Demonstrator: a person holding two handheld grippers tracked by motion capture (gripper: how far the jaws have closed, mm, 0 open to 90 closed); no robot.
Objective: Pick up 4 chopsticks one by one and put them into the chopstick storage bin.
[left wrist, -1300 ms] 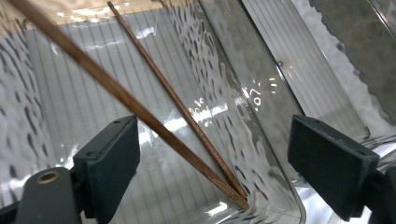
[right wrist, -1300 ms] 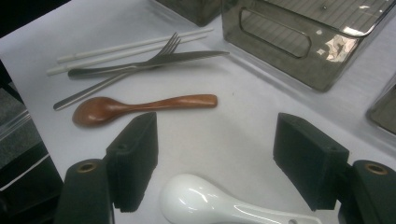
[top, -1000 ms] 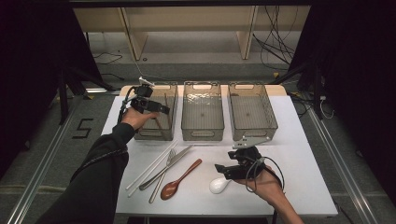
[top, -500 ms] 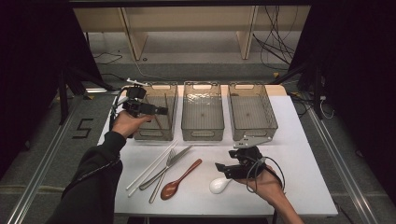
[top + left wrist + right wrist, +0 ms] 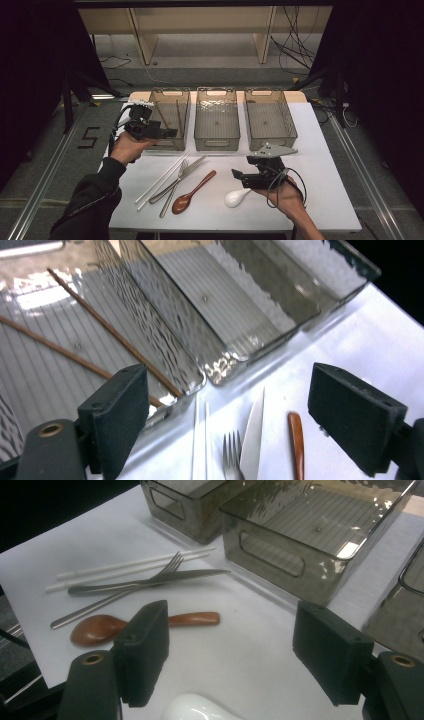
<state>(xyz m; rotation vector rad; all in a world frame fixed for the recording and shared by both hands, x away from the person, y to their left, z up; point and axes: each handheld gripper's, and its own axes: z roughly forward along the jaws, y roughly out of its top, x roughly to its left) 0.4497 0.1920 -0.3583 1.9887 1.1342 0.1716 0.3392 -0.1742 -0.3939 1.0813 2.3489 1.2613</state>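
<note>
The work in hand appears to be sorting cutlery into three smoky transparent plastic bins; the left bin [image 5: 170,120], in the upper left of the high view, already holds two thin brown wooden chopsticks [image 5: 161,115]. On the white tabletop [image 5: 320,150], lower centre of the high view, lie a pair of white chopsticks [image 5: 161,179], a steel fork [image 5: 175,189], a steel knife [image 5: 181,176] and a brown wooden spoon [image 5: 194,186], all with their long axes running from lower left to upper right; a white ceramic spoon [image 5: 237,198] sits at lower centre-right. The left claw [image 5: 172,133] hovers at the left bin's near edge, jaws wide apart and empty; the cutlery lies just below it in the frame. The right claw [image 5: 235,175] is also wide open, holding nothing; the white spoon lies immediately beneath it, so the right hand is judged the nearer for that piece, the left for the white chopsticks.
</note>
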